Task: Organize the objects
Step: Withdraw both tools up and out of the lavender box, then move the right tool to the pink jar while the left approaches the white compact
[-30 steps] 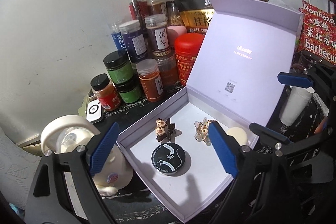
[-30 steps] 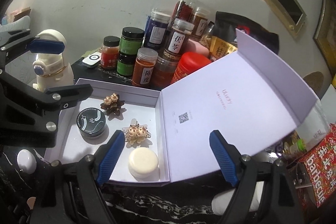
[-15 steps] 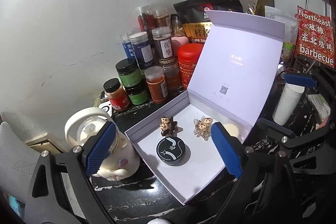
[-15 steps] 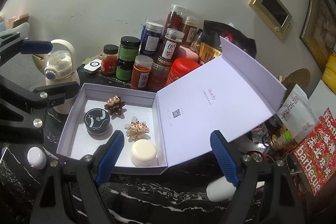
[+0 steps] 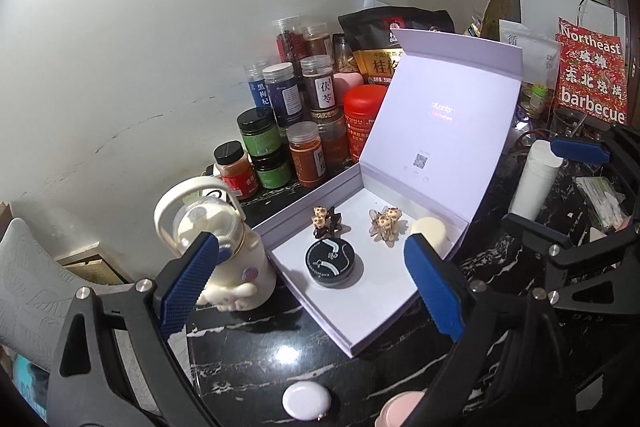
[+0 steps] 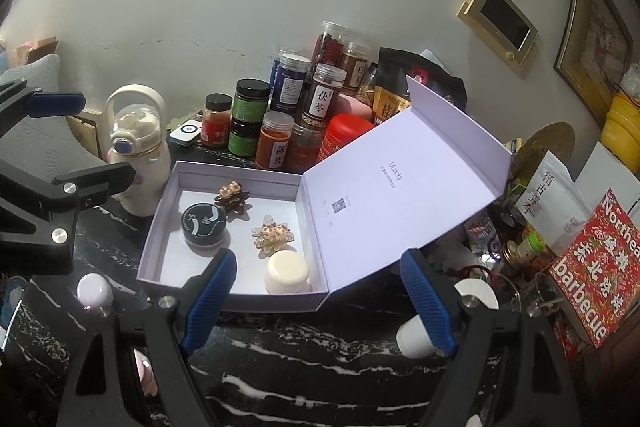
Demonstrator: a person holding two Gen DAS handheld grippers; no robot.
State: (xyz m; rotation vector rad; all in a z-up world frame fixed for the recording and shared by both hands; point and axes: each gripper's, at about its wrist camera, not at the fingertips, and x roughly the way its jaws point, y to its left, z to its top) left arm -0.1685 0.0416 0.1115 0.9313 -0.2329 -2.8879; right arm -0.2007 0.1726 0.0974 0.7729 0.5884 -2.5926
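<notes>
An open lilac box lies on the black marble top with its lid raised. Inside are a black round jar, a dark bear hair clip, a clear amber hair clip and a cream round tin. My left gripper hovers in front of the box, its jaws opening with nothing between them. My right gripper hangs open and empty before the box's near edge.
A cream bottle stands left of the box. Several spice jars crowd the wall behind. A white round compact and a pink item lie on the near marble. White cups and snack packets fill the right.
Both grippers have drawn back and up from the box, so more of the marble top and the white compact show. The left jaws stand wider. The box contents have not moved.
</notes>
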